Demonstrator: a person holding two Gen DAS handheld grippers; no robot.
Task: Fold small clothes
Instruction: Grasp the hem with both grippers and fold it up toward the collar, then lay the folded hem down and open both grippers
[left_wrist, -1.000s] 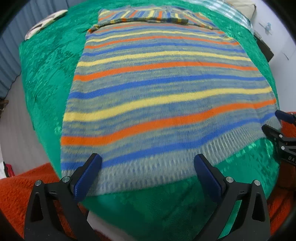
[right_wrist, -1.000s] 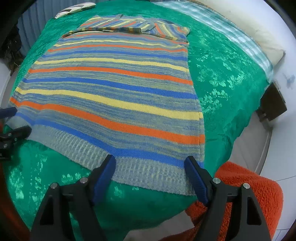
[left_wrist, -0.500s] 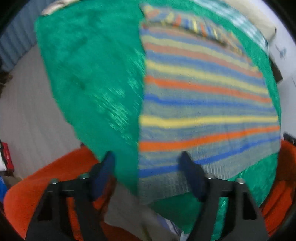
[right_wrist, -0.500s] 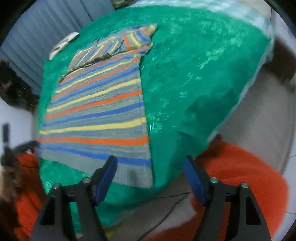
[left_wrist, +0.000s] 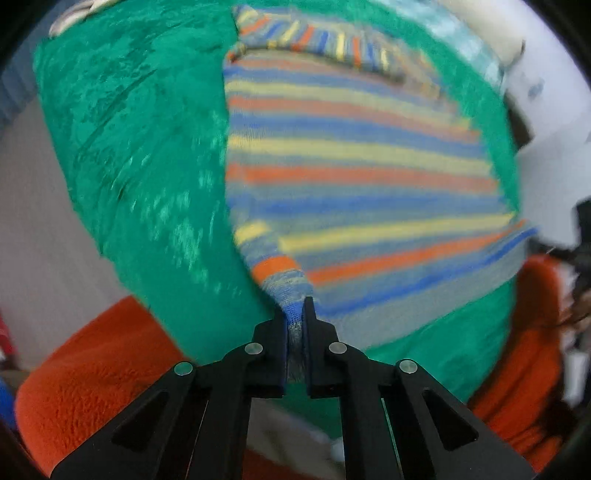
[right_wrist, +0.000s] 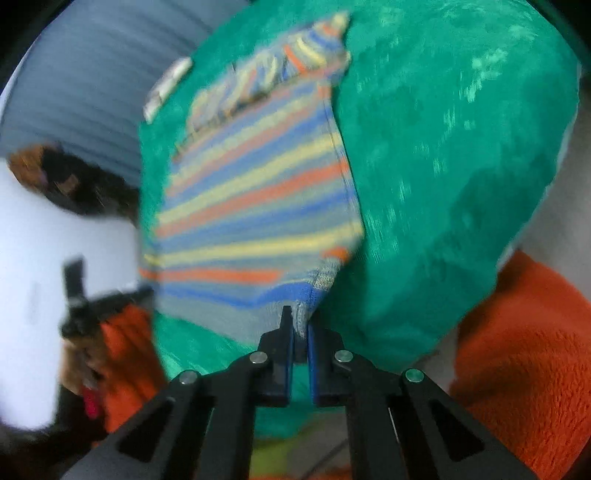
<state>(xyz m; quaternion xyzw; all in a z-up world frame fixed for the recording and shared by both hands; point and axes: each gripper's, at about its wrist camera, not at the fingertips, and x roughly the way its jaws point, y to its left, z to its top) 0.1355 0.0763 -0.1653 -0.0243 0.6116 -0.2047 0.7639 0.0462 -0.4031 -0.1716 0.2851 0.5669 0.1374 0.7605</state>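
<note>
Now each gripper (left_wrist: 295, 321) (right_wrist: 300, 325) pinches a striped sweater (left_wrist: 354, 177) hem corner.

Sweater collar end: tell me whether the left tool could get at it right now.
Probably not as things stand: the left tool is shut on the striped sweater's near hem corner, and the collar end lies across the whole garment.

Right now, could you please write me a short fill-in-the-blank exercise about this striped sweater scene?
1. The left claw is shut on a bottom ____ of the striped sweater.
2. The sweater lies on a ____ coloured blanket.
3. The right claw is ____ on the sweater's ribbed hem.
4. Beside the blue and yellow stripes run stripes of ____.

Missing words: corner; green; shut; orange
</note>
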